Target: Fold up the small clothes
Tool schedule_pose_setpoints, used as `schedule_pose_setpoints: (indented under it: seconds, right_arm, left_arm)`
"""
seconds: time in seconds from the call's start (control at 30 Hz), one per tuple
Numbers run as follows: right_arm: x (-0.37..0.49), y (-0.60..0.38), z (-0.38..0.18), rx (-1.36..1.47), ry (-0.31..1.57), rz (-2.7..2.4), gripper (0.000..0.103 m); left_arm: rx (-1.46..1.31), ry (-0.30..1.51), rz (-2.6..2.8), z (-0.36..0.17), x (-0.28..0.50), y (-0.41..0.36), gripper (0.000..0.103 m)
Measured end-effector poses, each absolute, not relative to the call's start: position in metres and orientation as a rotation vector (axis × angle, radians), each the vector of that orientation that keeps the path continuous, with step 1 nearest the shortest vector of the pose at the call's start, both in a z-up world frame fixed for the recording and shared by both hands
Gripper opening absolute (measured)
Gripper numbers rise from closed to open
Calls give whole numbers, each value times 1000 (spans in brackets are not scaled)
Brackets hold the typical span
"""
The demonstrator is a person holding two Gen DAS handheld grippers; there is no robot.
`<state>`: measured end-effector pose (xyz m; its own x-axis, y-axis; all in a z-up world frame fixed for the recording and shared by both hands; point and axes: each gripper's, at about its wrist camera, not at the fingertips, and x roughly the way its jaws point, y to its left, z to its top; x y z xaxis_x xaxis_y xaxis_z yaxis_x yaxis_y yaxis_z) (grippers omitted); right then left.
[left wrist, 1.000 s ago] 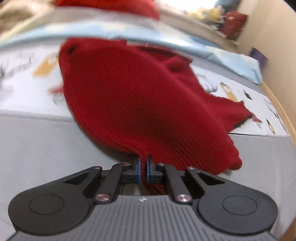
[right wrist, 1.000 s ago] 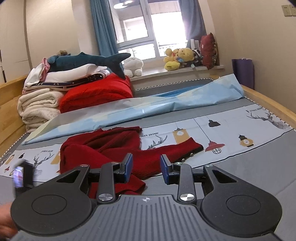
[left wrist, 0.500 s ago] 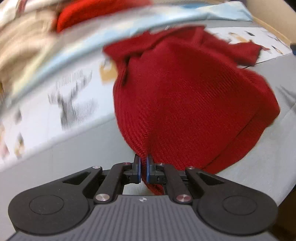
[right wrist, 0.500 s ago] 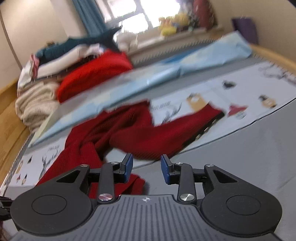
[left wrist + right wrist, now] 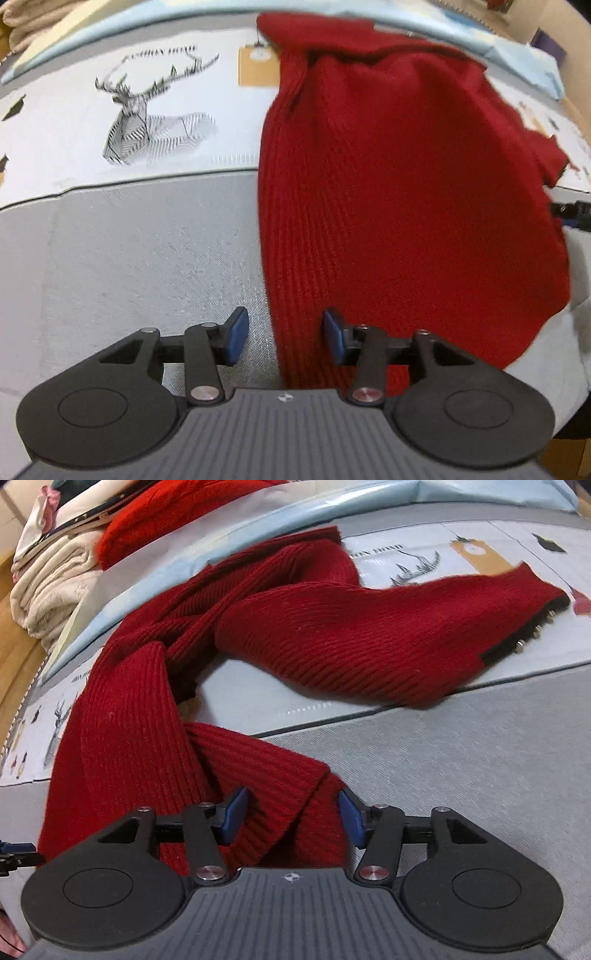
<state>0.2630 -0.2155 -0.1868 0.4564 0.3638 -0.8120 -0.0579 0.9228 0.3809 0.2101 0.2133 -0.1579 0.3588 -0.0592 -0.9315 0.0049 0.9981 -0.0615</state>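
Observation:
A dark red ribbed knit sweater (image 5: 406,192) lies spread on the grey and printed bed sheet (image 5: 140,258). My left gripper (image 5: 284,338) hovers low over the sweater's near left edge. Its jaws are opening, the fabric edge lies loose between them, and neither pad presses on it. In the right wrist view the sweater (image 5: 332,627) is rumpled, with one sleeve stretched to the right. My right gripper (image 5: 291,818) sits over a near corner of the knit. Its jaws are also opening, and the corner lies between the pads without being pinched.
Folded cream blankets (image 5: 55,583) and a bright red folded cover (image 5: 147,520) are stacked at the far left. A pale blue sheet (image 5: 369,506) runs along the back. The wooden bed frame (image 5: 14,653) borders the left. A tip of the other gripper (image 5: 572,214) shows at the right edge.
The left gripper pulled the sweater along while shut on its edge, then let go and opened. The right gripper dropped from a high view to the sweater's near corner, and its jaws widened.

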Motion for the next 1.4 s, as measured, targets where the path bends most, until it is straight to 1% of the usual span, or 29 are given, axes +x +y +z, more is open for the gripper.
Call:
schedule_pose_setpoints:
  seconds: [0.03, 0.07, 0.1, 0.13, 0.17, 0.23, 0.3, 0.37, 0.43, 0.5, 0.57, 0.6, 0.67, 0.7, 0.77, 0.8, 0.87, 0.9, 0.97, 1.0, 1.03, 1.1, 1.2, 1.27, 1.3, 1.33, 1.37, 1.4]
  right_arm:
    - [263, -212, -185, 303, 1056, 268, 45]
    - [263, -211, -184, 291, 1048, 276, 38]
    - [261, -210, -180, 284, 1037, 295, 22]
    - [260, -212, -174, 269, 1012, 301, 18]
    - [258, -213, -164, 255, 977, 296, 16]
    - [253, -229, -135, 292, 905, 256, 14]
    - [240, -253, -94, 338, 814, 202, 12]
    - [212, -276, -45, 326, 700, 152, 10]
    - [174, -291, -4, 252, 597, 91, 10]
    - [131, -296, 16, 175, 541, 0, 10]
    - [95, -291, 10, 109, 559, -77, 10]
    - [84, -286, -1, 82, 601, -83, 11]
    - [75, -270, -40, 37, 780, 14, 12]
    - [73, -264, -59, 28, 870, 66, 14]
    - [73, -263, -89, 69, 1024, 135, 15]
    - [75, -266, -93, 112, 1047, 145, 15]
    - [81, -280, -91, 186, 1038, 158, 17]
    - [89, -288, -87, 214, 1026, 168, 20]
    - [101, -302, -79, 263, 998, 187, 20]
    - [111, -307, -74, 271, 976, 198, 20]
    - [120, -303, -70, 268, 949, 203, 24]
    - [143, -308, -56, 255, 885, 182, 27]
    - [182, -320, -46, 309, 827, 155, 27]
    - [208, -324, -45, 348, 809, 141, 27]
    - [224, -323, -48, 369, 807, 134, 30]
    - [240, -322, -53, 393, 814, 127, 37]
    - [257, -321, -60, 417, 829, 120, 42]
    - [273, -319, -68, 444, 852, 108, 53]
  left_arm:
    - [-65, 1213, -36, -164, 213, 213, 49]
    - [-74, 1227, -29, -169, 216, 211, 43]
    - [-81, 1228, -25, -173, 218, 211, 36]
    - [-92, 1219, -33, -172, 219, 208, 16]
    - [-89, 1205, -39, -168, 220, 203, 11]
    - [-101, 1184, -65, -158, 217, 193, 10]
    - [-149, 1140, -137, -144, 212, 179, 9]
    - [-152, 1075, -222, -124, 201, 159, 8]
    - [-140, 1025, -309, -107, 187, 139, 8]
    - [-111, 1022, -371, -98, 170, 125, 8]
    - [-36, 1063, -412, -99, 153, 118, 8]
    - [4, 1080, -418, -101, 146, 118, 8]
    - [134, 1125, -413, -110, 126, 123, 8]
    - [180, 1153, -404, -116, 118, 129, 7]
    - [279, 1192, -375, -128, 102, 143, 6]
    - [319, 1206, -372, -131, 96, 147, 6]
    - [302, 1226, -397, -131, 90, 153, 5]
    - [291, 1223, -421, -127, 90, 154, 5]
    - [268, 1202, -453, -116, 95, 151, 7]
    - [251, 1187, -442, -110, 99, 150, 7]
    - [223, 1168, -416, -103, 106, 149, 9]
    - [187, 1129, -374, -90, 123, 150, 9]
    - [95, 1067, -288, -70, 152, 148, 9]
    - [37, 1052, -233, -65, 171, 140, 10]
    - [16, 1044, -206, -64, 182, 139, 9]
    - [2, 1037, -183, -64, 191, 131, 9]
    - [-4, 1030, -171, -62, 200, 127, 9]
    - [-9, 1023, -165, -60, 209, 122, 9]
